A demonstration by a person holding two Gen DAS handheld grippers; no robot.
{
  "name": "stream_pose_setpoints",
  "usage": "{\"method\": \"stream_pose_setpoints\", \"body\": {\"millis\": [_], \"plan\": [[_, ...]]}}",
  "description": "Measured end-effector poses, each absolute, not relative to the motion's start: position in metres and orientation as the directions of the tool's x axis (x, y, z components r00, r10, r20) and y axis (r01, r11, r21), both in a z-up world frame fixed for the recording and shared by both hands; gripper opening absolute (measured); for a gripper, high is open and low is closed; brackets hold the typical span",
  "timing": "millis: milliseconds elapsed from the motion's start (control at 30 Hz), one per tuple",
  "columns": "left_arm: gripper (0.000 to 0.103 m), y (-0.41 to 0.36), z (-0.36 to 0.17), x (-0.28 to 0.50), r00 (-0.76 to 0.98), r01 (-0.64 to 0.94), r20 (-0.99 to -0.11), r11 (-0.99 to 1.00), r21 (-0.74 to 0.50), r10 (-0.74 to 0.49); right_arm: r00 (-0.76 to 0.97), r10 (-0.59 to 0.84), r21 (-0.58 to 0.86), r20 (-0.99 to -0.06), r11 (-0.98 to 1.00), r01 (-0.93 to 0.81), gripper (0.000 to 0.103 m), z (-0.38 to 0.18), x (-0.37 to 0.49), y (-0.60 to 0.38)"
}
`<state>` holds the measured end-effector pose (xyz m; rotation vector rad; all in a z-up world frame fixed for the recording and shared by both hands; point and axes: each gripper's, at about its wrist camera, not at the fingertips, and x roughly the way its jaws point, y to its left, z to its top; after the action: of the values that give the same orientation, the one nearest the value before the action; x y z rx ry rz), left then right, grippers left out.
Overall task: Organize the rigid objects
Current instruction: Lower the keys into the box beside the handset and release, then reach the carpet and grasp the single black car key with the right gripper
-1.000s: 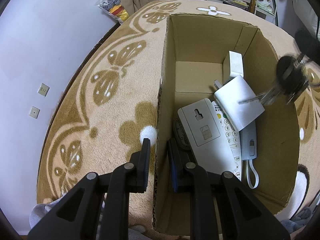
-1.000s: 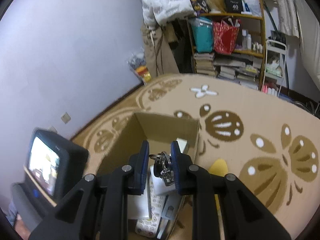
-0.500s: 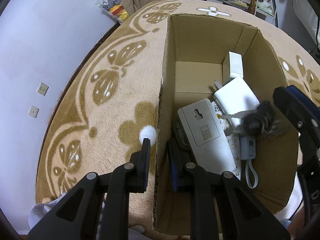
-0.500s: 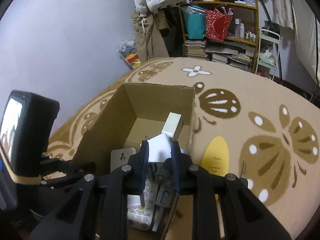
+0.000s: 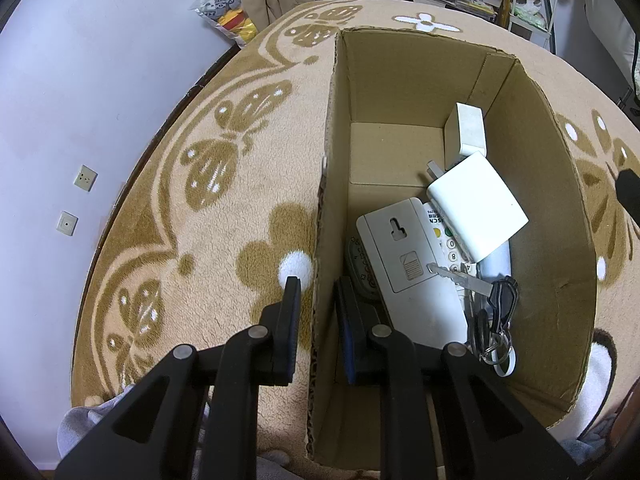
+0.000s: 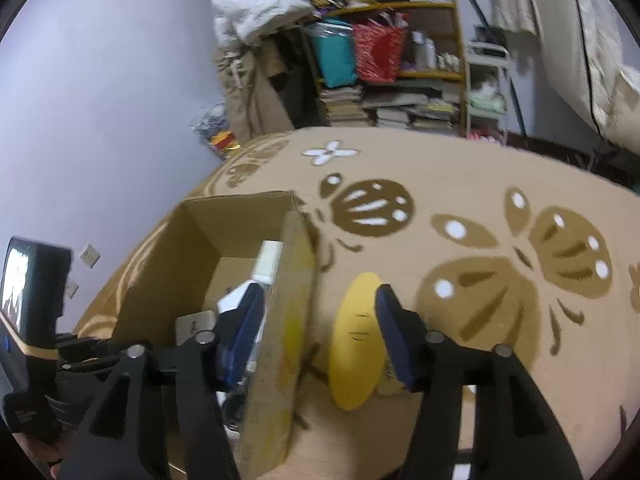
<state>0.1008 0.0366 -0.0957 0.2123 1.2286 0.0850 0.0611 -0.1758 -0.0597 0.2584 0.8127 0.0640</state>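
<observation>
1. The left gripper [image 5: 316, 300] was pinched on the near left wall of the cardboard box [image 5: 568, 208], one finger outside and one inside, holding it steady on the carpet [image 5: 224, 200].
2. The right gripper [image 6: 316, 336] was spread wide and empty, straddling the box's right wall, with one finger over the inside and one over the yellow object [image 6: 356, 344] on the carpet.
3. The bunch of keys [image 5: 490, 312] lay inside the box, against the white phone [image 5: 408, 264] and white adapter [image 5: 476, 204].
4. Judgement: the next pick was the yellow object. Clear the box wall first, come down so the fingers bracket its narrow width, close fully before lifting. Keep the left clamp on so the box doesn't shift.
5. The right view was motion-blurred, so I couldn't tell what the yellow object was. Its lower end was hidden by the finger.
6. The box floor under the phone was hidden; the dark round item [image 5: 360, 268] was mostly covered.
</observation>
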Motion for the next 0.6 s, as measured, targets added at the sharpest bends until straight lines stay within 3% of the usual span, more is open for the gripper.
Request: {"method": "stream_pose_setpoints", "body": {"millis": [167, 600], "plan": [[0.018, 0.037, -0.096, 0.101, 0.335, 0.049, -0.925, 0.977, 0.206, 0.178, 0.672, 0.115, 0.234, -0.732, 0.968, 0.089, 0.076, -0.069, 0.062, -0.2], [0.018, 0.038, -0.094, 0.102, 0.335, 0.051, -0.926, 0.978, 0.204, 0.176, 0.571, 0.072, 0.222, -0.818, 0.955, 0.197, 0.076, -0.134, 0.062, -0.233]]}}
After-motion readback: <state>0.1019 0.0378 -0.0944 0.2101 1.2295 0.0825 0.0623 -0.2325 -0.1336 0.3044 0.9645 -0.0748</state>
